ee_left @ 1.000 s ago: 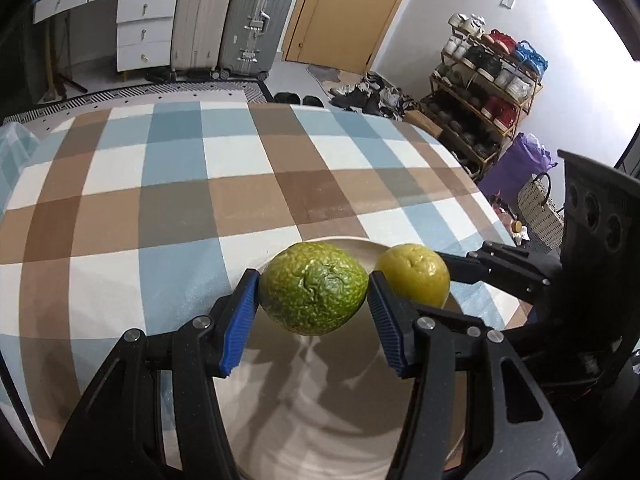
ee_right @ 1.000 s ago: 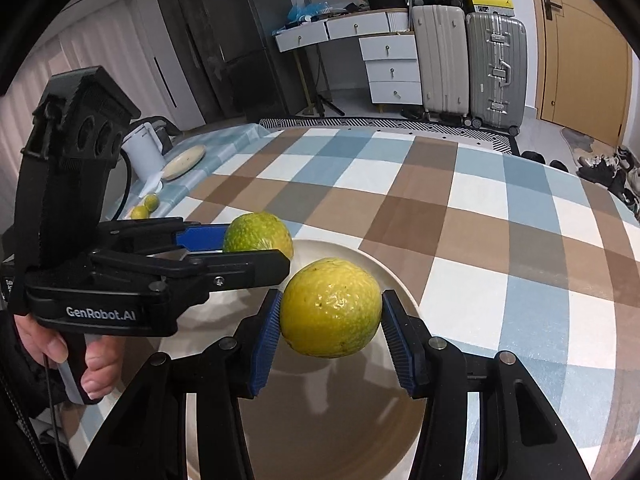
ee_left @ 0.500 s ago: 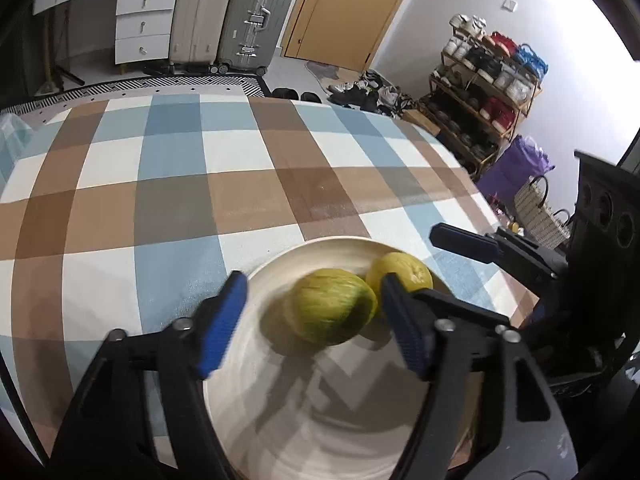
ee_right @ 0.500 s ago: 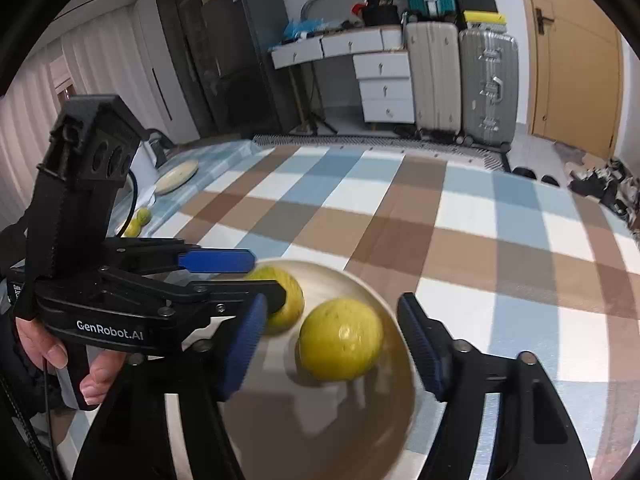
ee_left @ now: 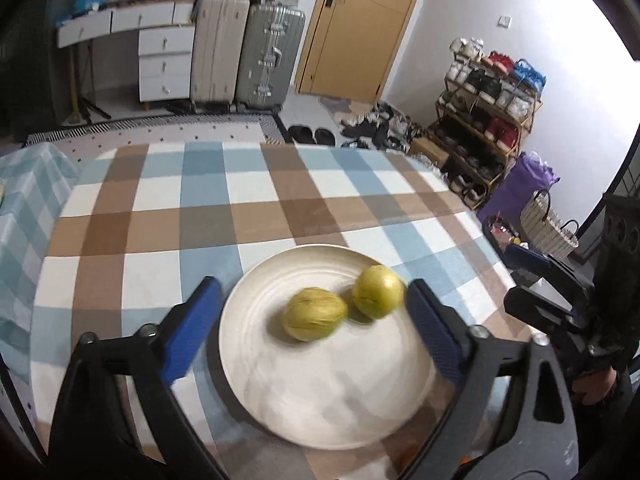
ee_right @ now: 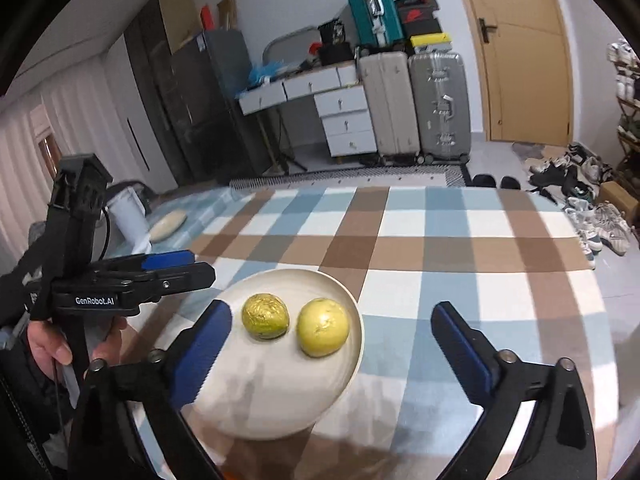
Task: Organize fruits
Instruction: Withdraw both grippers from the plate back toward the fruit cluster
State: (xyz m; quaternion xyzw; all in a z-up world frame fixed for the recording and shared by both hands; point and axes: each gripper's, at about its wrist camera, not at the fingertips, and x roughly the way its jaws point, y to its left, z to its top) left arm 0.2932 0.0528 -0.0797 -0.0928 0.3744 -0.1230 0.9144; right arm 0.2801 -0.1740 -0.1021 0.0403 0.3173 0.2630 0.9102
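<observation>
A greenish citrus fruit (ee_left: 314,314) and a yellower citrus fruit (ee_left: 377,291) lie side by side on a cream plate (ee_left: 280,400) on the checked tablecloth. In the right wrist view the green fruit (ee_right: 265,316) is left of the yellow one (ee_right: 323,327) on the plate (ee_right: 248,412). My left gripper (ee_left: 312,328) is open wide and empty, raised above the plate. My right gripper (ee_right: 332,354) is open wide and empty, also above the plate. The left gripper also shows at the left of the right wrist view (ee_right: 176,266).
The checked tablecloth (ee_left: 240,208) covers the table. A white kettle (ee_right: 130,216) and a flat cream dish (ee_right: 170,224) sit on a side surface at the left. Suitcases, a white desk, a shoe rack and a door stand beyond the table.
Both grippers opened and let their fruits go onto the plate. Both then pulled up and back, with jaws spread wider.
</observation>
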